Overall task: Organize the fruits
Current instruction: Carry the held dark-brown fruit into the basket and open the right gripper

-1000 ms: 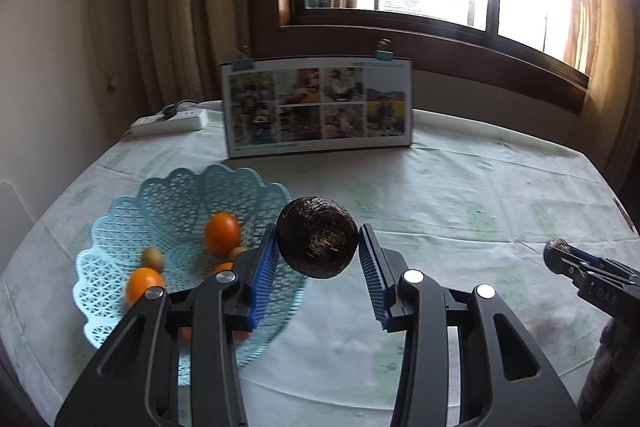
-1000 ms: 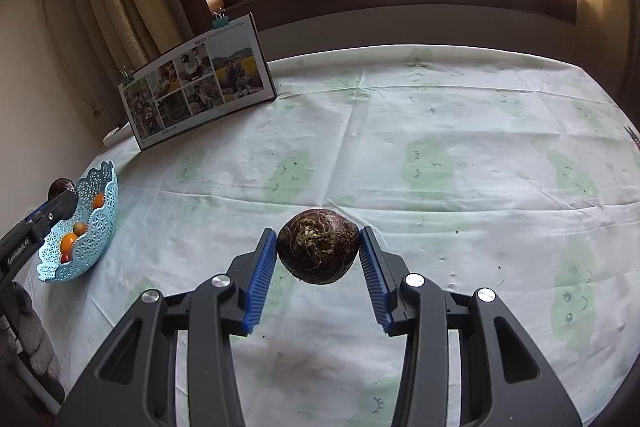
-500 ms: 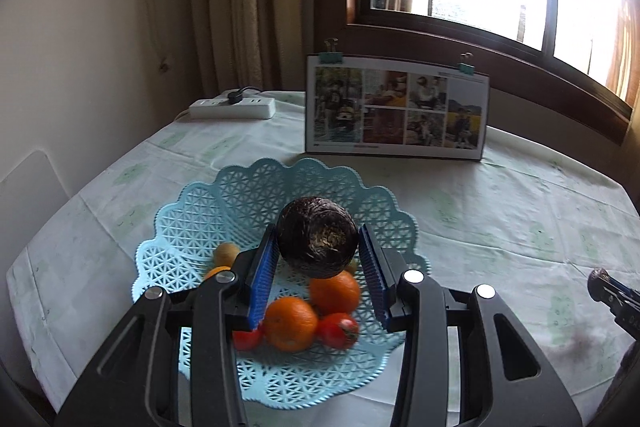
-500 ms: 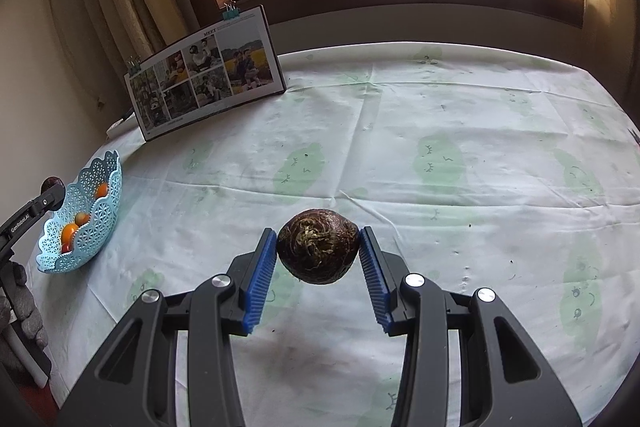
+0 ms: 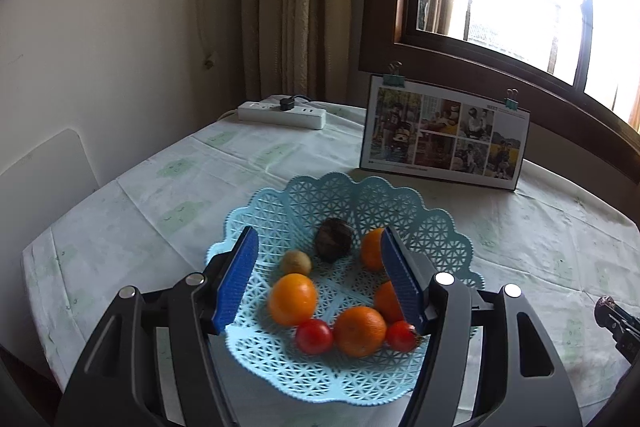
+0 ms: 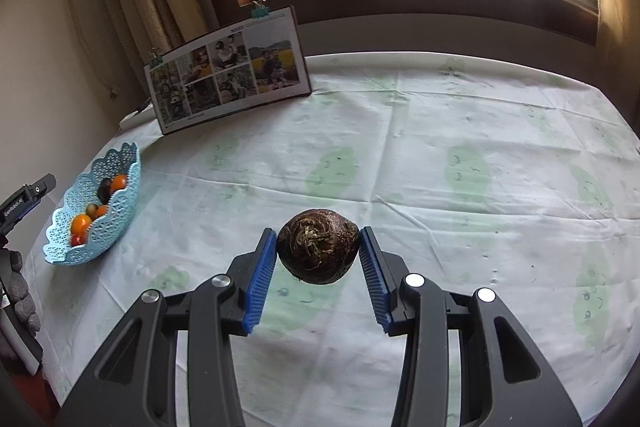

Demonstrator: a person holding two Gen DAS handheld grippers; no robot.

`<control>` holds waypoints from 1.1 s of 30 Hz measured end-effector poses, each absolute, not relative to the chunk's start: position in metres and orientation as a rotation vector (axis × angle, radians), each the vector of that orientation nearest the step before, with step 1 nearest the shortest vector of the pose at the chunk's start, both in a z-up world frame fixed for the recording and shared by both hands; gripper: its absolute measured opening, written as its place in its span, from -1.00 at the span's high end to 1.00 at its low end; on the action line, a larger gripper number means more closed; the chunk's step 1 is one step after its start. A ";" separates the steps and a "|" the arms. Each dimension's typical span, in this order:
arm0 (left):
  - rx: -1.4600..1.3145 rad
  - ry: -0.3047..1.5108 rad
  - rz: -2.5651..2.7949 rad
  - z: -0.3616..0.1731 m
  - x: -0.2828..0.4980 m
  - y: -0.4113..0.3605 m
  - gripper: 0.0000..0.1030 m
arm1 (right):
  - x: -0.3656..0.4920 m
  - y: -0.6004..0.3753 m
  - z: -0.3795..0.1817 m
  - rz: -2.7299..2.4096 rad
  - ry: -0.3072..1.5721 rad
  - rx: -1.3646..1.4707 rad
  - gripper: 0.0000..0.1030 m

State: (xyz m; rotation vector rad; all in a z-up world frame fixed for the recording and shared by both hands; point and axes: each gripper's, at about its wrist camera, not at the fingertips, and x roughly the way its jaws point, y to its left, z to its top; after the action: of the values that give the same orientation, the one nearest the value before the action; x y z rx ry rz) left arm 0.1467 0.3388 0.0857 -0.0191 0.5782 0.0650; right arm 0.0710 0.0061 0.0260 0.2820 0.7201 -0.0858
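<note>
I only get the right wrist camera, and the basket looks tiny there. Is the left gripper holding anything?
Observer: No. The left gripper is open and empty above the blue basket.
Operator: How many oranges are in there?
Observer: Four oranges, one partly hidden behind a finger.
Operator: Any tomatoes?
Observer: Two red tomatoes sit near the front rim, either side of an orange.
</note>
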 end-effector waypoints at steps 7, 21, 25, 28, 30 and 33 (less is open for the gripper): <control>-0.032 0.561 0.082 0.087 0.135 0.361 -0.41 | 0.083 0.042 0.044 0.002 0.703 0.272 0.16; -0.065 0.571 0.089 0.082 0.125 0.396 -0.55 | 0.121 0.143 0.073 0.178 0.682 0.198 0.16; -0.062 0.582 0.073 0.079 0.123 0.399 -0.55 | 0.130 0.169 0.073 0.218 0.686 0.178 0.16; -0.053 0.587 0.058 0.077 0.121 0.400 -0.56 | 0.138 0.188 0.071 0.244 0.696 0.166 0.16; -0.051 0.588 0.056 0.077 0.120 0.401 -0.56 | 0.144 0.199 0.070 0.257 0.703 0.158 0.16; -0.051 0.590 0.058 0.076 0.120 0.405 -0.57 | 0.153 0.215 0.066 0.276 0.715 0.141 0.16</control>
State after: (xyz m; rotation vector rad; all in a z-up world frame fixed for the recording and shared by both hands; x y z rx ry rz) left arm 0.1204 0.4055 0.0758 -0.0511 0.5897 0.0576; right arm 0.1526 0.2146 0.0665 0.1412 0.7152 0.2764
